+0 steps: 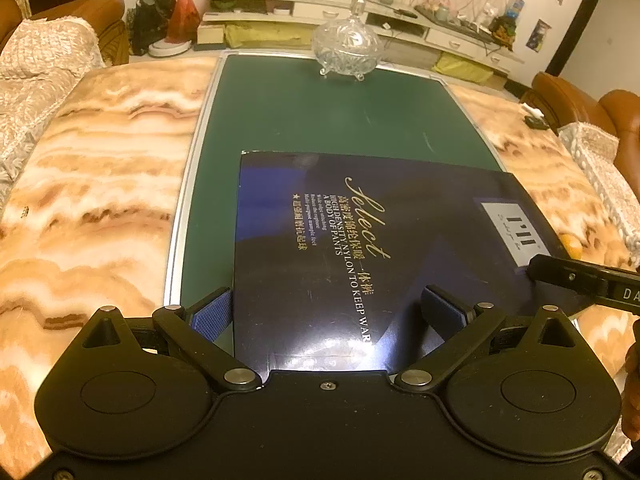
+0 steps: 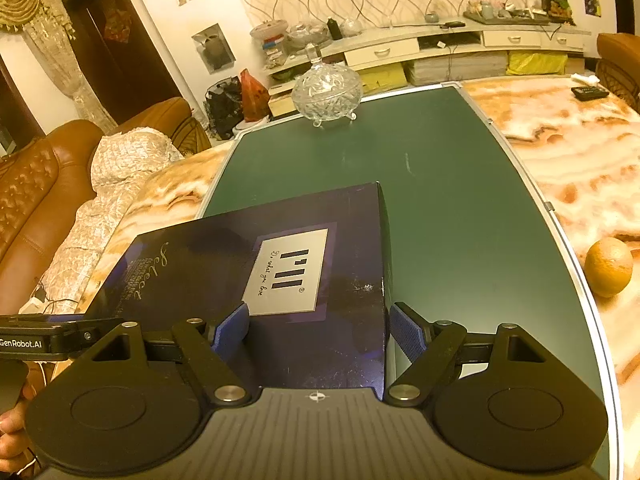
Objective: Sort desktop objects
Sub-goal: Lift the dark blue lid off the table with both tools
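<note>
A flat dark blue box (image 1: 360, 240) with gold lettering and a grey label (image 2: 286, 272) sits over the green mat (image 1: 320, 120) between both grippers. My left gripper (image 1: 328, 310) stands open astride the box's near left corner. Its left finger (image 1: 212, 314) lies along the box's left side and its right finger is over the lid. My right gripper (image 2: 320, 332) is open astride the near right corner. Its right finger (image 2: 406, 338) is at the box's right side wall and its left finger is over the lid. I cannot tell whether the box rests on the mat.
A lidded cut-glass bowl (image 1: 347, 42) stands at the mat's far end. An orange (image 2: 609, 266) lies on the marble tabletop (image 2: 580, 160) right of the mat, with a black remote (image 2: 590, 92) farther back. Brown sofas flank the table, and a low TV cabinet runs behind.
</note>
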The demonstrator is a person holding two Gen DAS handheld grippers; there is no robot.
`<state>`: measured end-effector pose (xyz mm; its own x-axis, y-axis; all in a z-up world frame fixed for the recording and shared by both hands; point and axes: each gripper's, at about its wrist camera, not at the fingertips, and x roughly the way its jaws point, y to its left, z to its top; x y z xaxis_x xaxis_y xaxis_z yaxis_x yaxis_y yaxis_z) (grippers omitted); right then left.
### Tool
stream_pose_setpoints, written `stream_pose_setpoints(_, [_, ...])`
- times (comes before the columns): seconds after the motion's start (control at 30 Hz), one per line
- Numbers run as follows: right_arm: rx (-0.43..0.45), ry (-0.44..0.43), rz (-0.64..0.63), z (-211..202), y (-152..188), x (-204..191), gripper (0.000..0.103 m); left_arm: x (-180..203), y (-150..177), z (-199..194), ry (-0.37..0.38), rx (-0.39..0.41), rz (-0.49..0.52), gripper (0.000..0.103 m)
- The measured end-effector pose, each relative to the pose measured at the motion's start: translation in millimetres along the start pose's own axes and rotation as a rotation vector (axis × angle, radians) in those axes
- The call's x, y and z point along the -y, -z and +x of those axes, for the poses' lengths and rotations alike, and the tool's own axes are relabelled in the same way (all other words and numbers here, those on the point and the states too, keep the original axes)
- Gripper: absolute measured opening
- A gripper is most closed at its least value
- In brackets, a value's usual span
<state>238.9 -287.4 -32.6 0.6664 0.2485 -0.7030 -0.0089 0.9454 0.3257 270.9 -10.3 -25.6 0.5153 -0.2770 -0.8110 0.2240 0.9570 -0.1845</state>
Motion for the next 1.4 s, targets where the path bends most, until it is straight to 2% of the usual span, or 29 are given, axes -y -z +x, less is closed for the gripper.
stream_pose_setpoints(0.57, [0.016, -0.003, -0.007, -30, 17, -9, 0.082, 7, 23, -32, -0.008, 0.019, 0.012, 0.100])
stream_pose_setpoints(1.4, [-0.001, -0.013, -0.013, -60, 62, -20, 0.082, 9, 67, -58, -0.022, 0.018, 0.013, 0.100])
